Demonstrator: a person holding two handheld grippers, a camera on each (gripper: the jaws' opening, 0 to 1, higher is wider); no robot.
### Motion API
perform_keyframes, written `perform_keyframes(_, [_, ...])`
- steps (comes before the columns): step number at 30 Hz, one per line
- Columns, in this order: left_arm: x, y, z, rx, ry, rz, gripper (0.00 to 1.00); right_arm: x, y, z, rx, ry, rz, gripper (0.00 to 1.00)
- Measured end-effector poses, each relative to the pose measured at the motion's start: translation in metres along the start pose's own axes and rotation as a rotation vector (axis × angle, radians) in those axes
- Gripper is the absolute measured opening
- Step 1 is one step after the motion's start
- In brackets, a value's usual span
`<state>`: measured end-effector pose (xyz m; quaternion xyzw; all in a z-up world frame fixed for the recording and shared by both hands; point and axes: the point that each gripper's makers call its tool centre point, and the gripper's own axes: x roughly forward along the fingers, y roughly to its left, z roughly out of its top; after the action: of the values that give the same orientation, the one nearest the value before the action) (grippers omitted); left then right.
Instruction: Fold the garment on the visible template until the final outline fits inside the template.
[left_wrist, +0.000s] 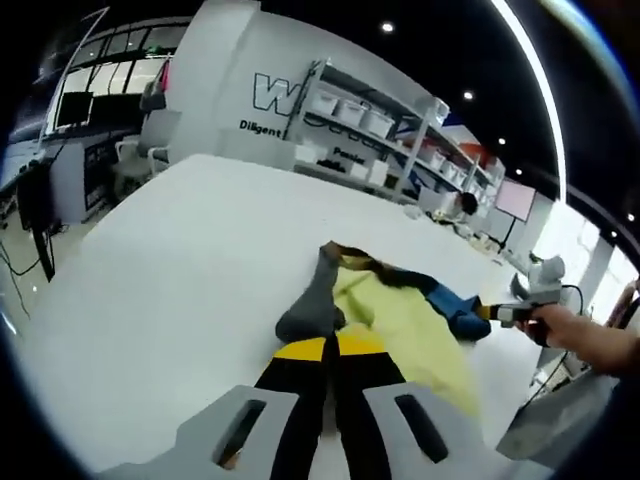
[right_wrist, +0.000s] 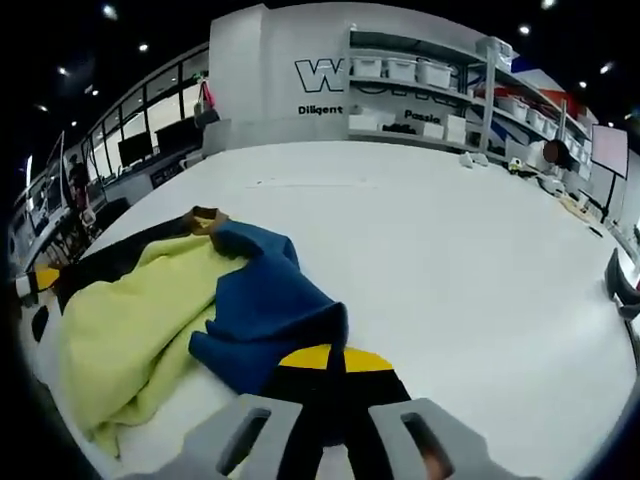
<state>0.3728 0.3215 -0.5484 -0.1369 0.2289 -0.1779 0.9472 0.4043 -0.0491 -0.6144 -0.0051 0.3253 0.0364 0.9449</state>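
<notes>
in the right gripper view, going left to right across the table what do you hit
Left gripper → yellow part of the garment → blue sleeve → right gripper shut on that sleeve → bare white table

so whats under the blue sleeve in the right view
The blue sleeve lies partly over the yellow body of the garment and the white table. The right tongs are shut on its end; whatever lies beneath the folds is covered.

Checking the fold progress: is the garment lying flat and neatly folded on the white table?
No, the yellow, blue and grey garment lies bunched and rumpled on the white table.
</notes>
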Motion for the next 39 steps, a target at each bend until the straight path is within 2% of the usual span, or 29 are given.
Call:
perform_keyframes(8, [0.001,0.024,0.027,-0.024,-0.062,0.053,0.00,0.000,0.001,-0.001,-0.003,0.001,0.003,0.00])
perform_keyframes(13, [0.006,0.047,0.035,-0.022,-0.061,0.108,0.00,-0.001,0.001,-0.002,-0.002,0.003,0.004,0.00])
perform_keyframes(18, [0.009,0.055,0.049,-0.013,-0.082,0.135,0.00,-0.001,0.000,-0.003,-0.009,0.007,0.005,0.00])
perform_keyframes(24, [0.020,0.067,0.060,0.009,-0.080,0.154,0.00,-0.002,0.001,-0.003,-0.012,0.007,0.005,0.00])
perform_keyframes(26, [0.024,0.074,0.063,0.028,-0.076,0.172,0.00,-0.003,-0.001,-0.002,-0.012,0.001,-0.012,0.00])
perform_keyframes(28, [0.021,0.080,0.066,0.159,-0.045,0.220,0.00,-0.004,-0.001,0.001,-0.016,-0.007,-0.012,0.00])
perform_keyframes(29, [0.023,0.077,0.068,0.186,-0.043,0.216,0.00,-0.005,-0.001,0.004,-0.008,-0.020,-0.009,0.00])
perform_keyframes(31, [0.029,0.076,0.067,0.121,-0.055,0.201,0.00,-0.006,-0.002,0.005,-0.011,-0.029,-0.013,0.00])
perform_keyframes(35, [0.036,0.090,0.064,0.124,-0.033,0.245,0.00,-0.004,0.000,0.003,-0.018,-0.020,-0.006,0.00])
perform_keyframes(38, [0.039,0.096,0.060,0.103,-0.019,0.247,0.00,-0.002,-0.002,0.002,-0.037,-0.016,-0.010,0.00])
perform_keyframes(39, [0.039,0.101,0.059,0.073,-0.025,0.263,0.00,-0.001,-0.003,0.001,-0.064,-0.011,-0.012,0.00])
